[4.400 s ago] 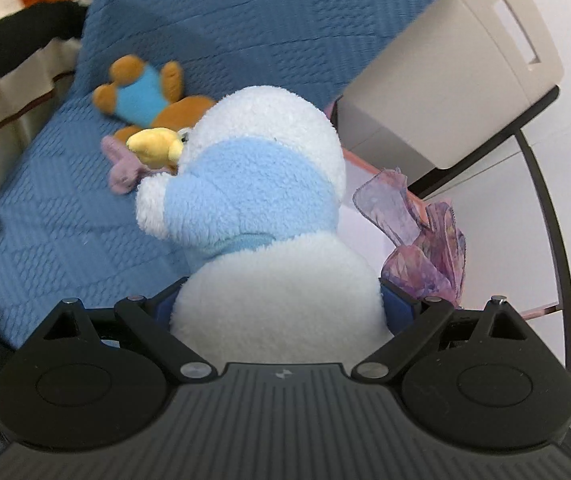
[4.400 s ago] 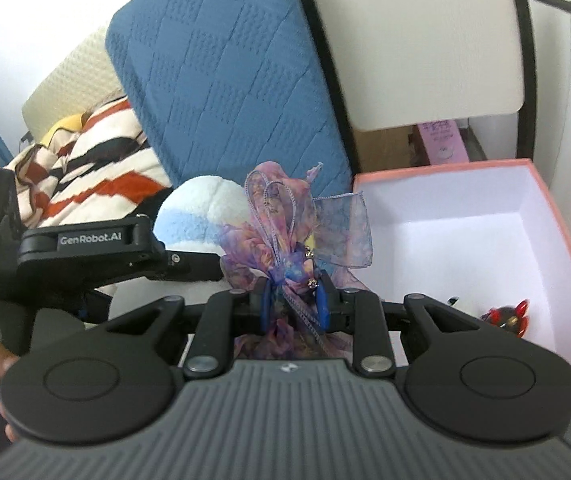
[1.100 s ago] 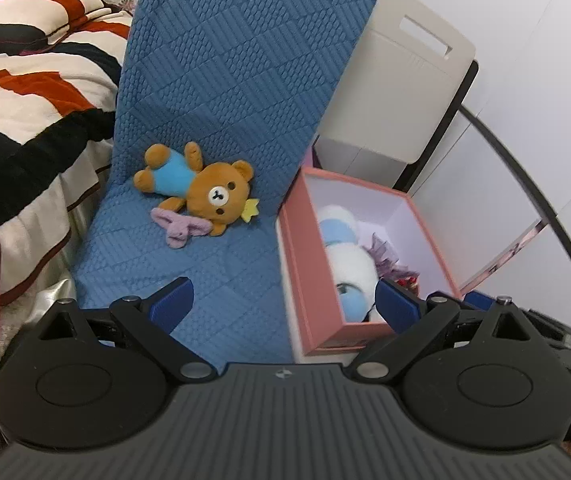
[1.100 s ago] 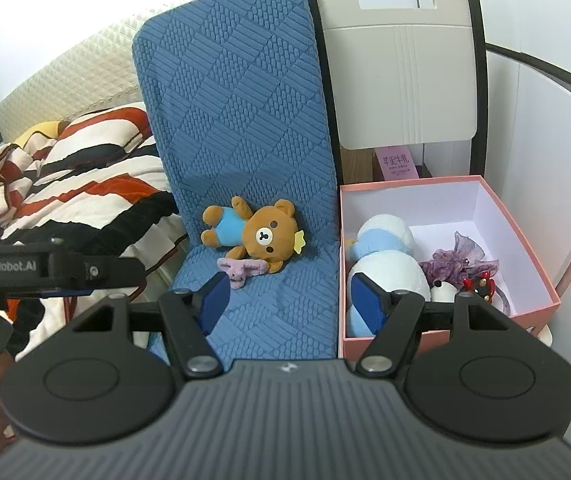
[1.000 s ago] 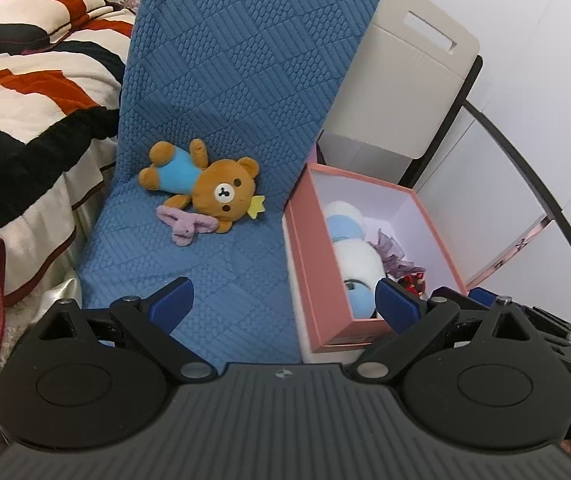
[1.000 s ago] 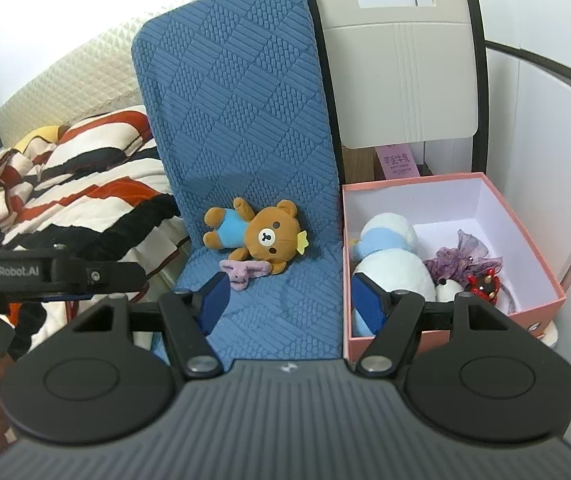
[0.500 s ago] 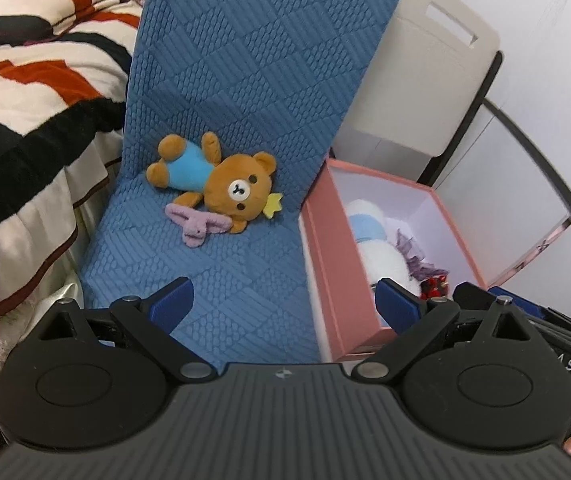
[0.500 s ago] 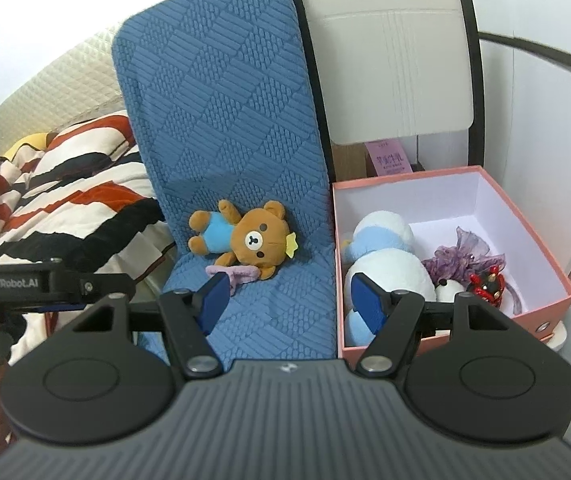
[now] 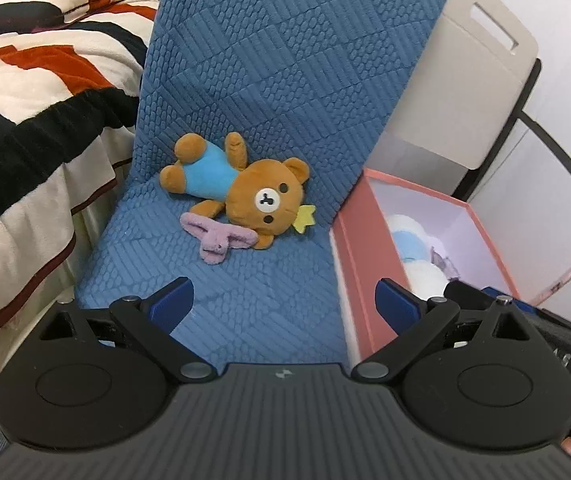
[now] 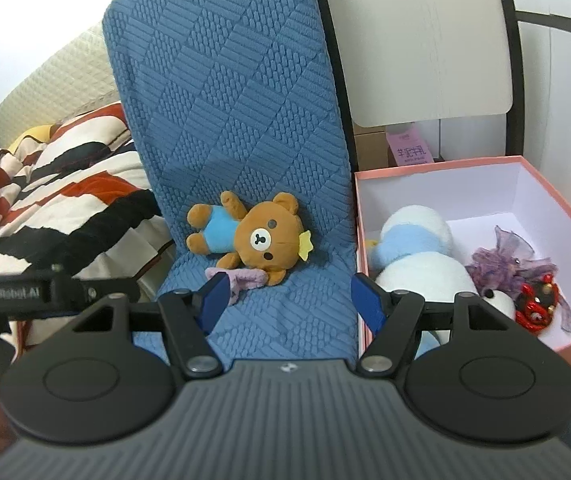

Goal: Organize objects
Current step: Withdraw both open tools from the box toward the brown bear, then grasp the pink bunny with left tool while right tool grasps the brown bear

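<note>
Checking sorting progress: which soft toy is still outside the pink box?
The brown plush bear in a blue shirt, lying on the blue quilted chair cushion; the white-and-blue plush already lies inside the pink cardboard box.

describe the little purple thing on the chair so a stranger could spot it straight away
Start at the blue quilted chair cushion left of the pink box. On its seat lies a brown teddy bear in a blue shirt. The purple plush piece lies against the bear's front edge, the only flat, pale lilac, T-shaped thing there.
</note>
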A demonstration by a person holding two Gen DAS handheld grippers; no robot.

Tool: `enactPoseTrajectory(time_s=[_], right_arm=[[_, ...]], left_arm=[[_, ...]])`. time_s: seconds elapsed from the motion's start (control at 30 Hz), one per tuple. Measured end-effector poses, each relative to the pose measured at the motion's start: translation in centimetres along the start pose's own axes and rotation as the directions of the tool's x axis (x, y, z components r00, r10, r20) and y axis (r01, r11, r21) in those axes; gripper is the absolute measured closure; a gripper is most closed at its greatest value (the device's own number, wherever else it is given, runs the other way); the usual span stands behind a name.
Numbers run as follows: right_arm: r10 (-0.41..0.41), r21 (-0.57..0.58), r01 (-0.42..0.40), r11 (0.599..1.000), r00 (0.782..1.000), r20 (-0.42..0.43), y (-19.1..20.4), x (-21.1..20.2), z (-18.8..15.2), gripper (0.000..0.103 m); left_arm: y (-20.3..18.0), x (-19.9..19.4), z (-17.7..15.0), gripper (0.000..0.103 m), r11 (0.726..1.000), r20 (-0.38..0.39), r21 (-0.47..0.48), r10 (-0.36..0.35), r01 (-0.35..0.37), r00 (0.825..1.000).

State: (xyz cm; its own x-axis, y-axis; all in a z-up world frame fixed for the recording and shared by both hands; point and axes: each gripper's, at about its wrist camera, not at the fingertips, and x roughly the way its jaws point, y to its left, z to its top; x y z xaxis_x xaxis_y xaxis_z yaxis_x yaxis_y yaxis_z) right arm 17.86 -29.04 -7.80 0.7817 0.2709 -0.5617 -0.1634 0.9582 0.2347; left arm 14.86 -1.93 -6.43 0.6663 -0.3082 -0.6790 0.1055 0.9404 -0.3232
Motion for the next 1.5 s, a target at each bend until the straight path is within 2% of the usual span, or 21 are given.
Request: enactPoseTrajectory(time_s=[0.27, 0.53, 0.57, 0.67, 0.87, 1.03, 1.2, 1.33, 1.5], right_arm=[[0.040, -0.043, -0.041, 0.998, 0.999, -0.011, 0.5, 4.8, 1.0, 0.034], [0.106, -0.068, -0.111, 0.992, 0.992, -0.067, 1.3, 10.9, 2.1, 0.034], [0.113, -0.072, -0.118, 0.990, 0.991, -0.073, 1.4, 11.7, 2.2, 0.032], [0.134, -0.087, -0.141, 0.986, 0.987, -0.083, 1.7, 14.0, 2.7, 0.019], [0.128, -0.099, -0.141, 0.985, 0.984, -0.123, 1.8, 18.7, 3.9, 0.020], [0.118, -0.117, -0.136, 0.984, 0.982, -0.145, 1.7, 21.5, 5.5, 0.020], [0.112, -0.115, -0.139, 0.984, 0.971, -0.213, 1.5, 24.7, 5.6, 0.020], [0.084, -0.123, -0.120, 0.985, 0.960, -0.268, 1.5, 27.4, 5.2, 0.020], [0.049, -0.162, -0.100, 0.982, 0.955, -0.294, 1.4, 29.3, 4.9, 0.020]], left_arm=[[3.2, 4.1, 0.1, 0.004, 0.999, 0.019, -0.016, 0.037, -0.037, 0.999], [6.7, 10.0, 0.5, 0.004, 0.997, 0.045, -0.061, 0.058, -0.055, 0.997], [7.0, 10.9, 0.7, 0.004, 0.996, 0.039, -0.063, 0.066, -0.063, 0.997], [7.7, 13.2, 1.0, 0.004, 0.997, 0.015, -0.060, 0.047, -0.046, 0.999], [7.9, 17.0, 1.3, 0.004, 0.999, -0.063, -0.038, 0.011, -0.014, 0.998], [7.9, 20.0, 1.9, 0.005, 0.999, -0.110, -0.039, 0.016, -0.020, 0.994], [7.9, 22.3, 2.3, 0.006, 0.999, -0.150, -0.019, 0.035, -0.038, 0.988], [7.7, 23.6, 2.4, 0.010, 0.999, -0.170, 0.002, 0.044, -0.045, 0.984], [8.2, 25.1, 2.6, 0.030, 0.998, -0.190, -0.003, 0.062, -0.064, 0.980]])
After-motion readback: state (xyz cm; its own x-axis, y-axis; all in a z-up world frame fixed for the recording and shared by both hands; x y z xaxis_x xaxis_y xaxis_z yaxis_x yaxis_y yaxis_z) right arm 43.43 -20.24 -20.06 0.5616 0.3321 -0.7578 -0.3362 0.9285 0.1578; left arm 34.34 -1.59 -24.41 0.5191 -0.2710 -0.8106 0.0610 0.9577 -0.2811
